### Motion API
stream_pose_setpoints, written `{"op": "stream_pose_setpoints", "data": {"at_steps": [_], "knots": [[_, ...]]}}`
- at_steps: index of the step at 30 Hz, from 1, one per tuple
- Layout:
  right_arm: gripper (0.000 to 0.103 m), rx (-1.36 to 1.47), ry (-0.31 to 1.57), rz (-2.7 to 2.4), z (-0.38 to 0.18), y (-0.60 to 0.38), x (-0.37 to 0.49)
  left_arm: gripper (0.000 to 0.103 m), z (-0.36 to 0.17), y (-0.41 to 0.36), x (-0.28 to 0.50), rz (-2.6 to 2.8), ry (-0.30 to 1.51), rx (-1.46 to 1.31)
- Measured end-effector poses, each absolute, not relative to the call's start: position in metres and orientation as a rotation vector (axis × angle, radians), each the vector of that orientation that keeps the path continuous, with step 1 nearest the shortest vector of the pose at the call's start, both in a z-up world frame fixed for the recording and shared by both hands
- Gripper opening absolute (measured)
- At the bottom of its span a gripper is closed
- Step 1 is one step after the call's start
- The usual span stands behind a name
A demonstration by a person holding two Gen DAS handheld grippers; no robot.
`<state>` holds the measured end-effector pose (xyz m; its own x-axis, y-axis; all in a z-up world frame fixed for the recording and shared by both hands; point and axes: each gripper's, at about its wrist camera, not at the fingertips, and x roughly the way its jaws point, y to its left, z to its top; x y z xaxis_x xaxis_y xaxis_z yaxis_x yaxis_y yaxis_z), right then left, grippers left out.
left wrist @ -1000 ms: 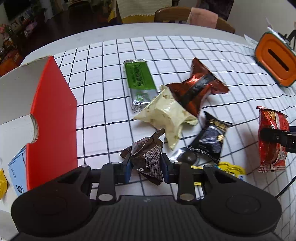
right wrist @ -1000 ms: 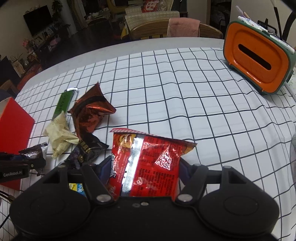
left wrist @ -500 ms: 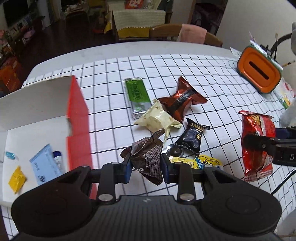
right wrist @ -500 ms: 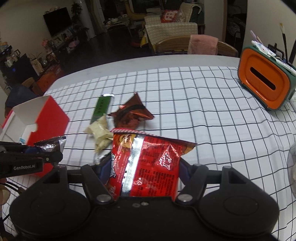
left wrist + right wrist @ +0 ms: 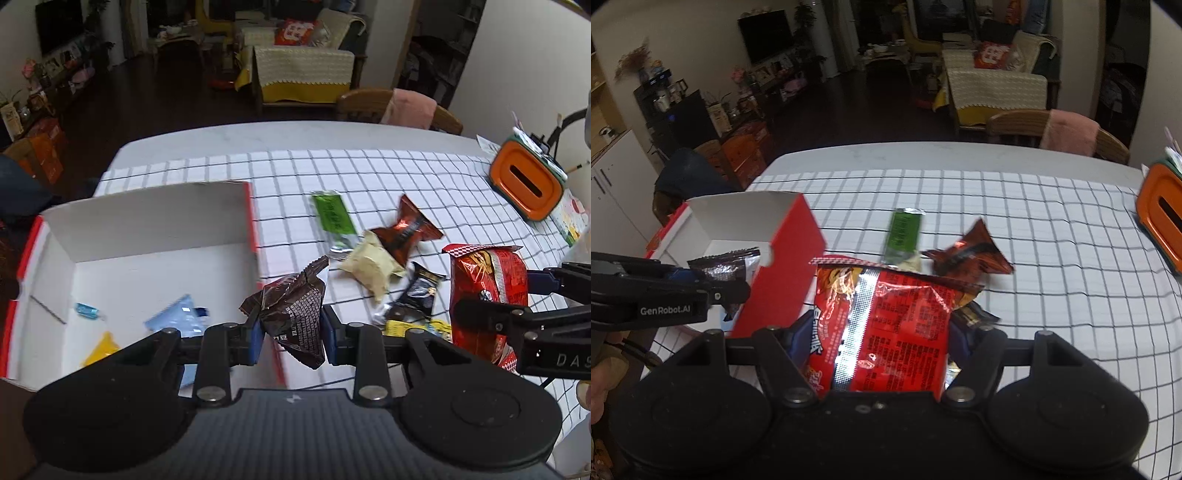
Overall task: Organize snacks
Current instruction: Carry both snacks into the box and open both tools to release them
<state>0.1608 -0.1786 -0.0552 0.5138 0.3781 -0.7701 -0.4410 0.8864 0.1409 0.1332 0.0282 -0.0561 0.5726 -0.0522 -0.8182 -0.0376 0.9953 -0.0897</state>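
Left claw [image 5: 292, 334] clamps one brown wrapper [image 5: 295, 317] over the red box's [image 5: 155, 236] edge; right claw [image 5: 875, 339], beside it, pinches one red packet [image 5: 886, 325]. "GenRobot.AI" marks the left claw. Five snacks lie beyond on the tabletop [image 5: 369, 170].

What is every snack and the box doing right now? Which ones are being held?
Brown packet: held up, pinched in the left gripper.
Red bag: held up, pinched in the right gripper.
Box: open, a few small things inside.
Green bar: lying flat on the table.
Cream packet: lying on the table.
Dark red packet: lying on the table.
Black packet: lying on the table.
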Motion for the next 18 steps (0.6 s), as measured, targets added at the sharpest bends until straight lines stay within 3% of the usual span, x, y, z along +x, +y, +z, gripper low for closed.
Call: {"op": "stream_pose_setpoints", "data": {"at_steps": [18], "knots": [[0.070, -0.172, 0.889, 0.586, -0.053, -0.051, 0.153, 0.031, -0.053, 0.142, 0.117, 0.086, 0.951, -0.114]]}}
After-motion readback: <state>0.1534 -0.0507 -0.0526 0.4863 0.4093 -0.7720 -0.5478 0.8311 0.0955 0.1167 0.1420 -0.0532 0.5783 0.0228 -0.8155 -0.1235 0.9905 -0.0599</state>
